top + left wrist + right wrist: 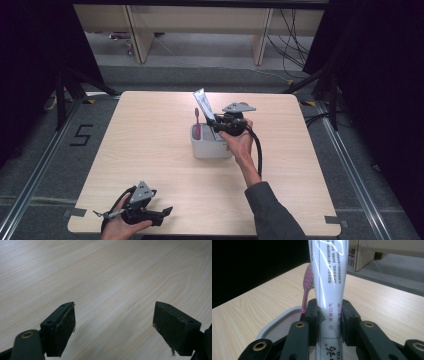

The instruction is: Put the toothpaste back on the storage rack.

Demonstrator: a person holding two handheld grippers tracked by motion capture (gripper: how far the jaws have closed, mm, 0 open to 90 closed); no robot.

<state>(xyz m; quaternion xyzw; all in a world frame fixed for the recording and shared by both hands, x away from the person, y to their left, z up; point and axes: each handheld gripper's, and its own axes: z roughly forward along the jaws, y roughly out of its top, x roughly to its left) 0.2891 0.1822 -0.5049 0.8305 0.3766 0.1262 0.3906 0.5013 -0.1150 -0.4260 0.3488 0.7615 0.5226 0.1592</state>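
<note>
**Toothpaste tube going into the holder**

While the right tool [329, 315] is clenched on the toothpaste tube [329, 277], the step in hand looks to be settling that tube into the grey holder [210, 147] near the middle of the desk [150, 150]. To do it well, I would keep the tube close to upright and lower it straight down into the free part of the holder, clear of the pink toothbrush [197, 122] that already stands in it, letting go only once the lower end rests on the bottom (a soft tube buckles if pushed sideways against the rim). In the high view the tube leans up and to the left above the holder, its flat crimped end uppermost.

Its look: a long white tube, glossy enough to carry bright streaks of reflected light, with small printed text running along it and a seam down its length. The pads grip it on its lower half, one on each side, and the toothbrush head stands just beside it.

At the near left corner of the desk, the left tool [150, 212] lies released, its jaws wide apart over bare wood with nothing between them.
</note>
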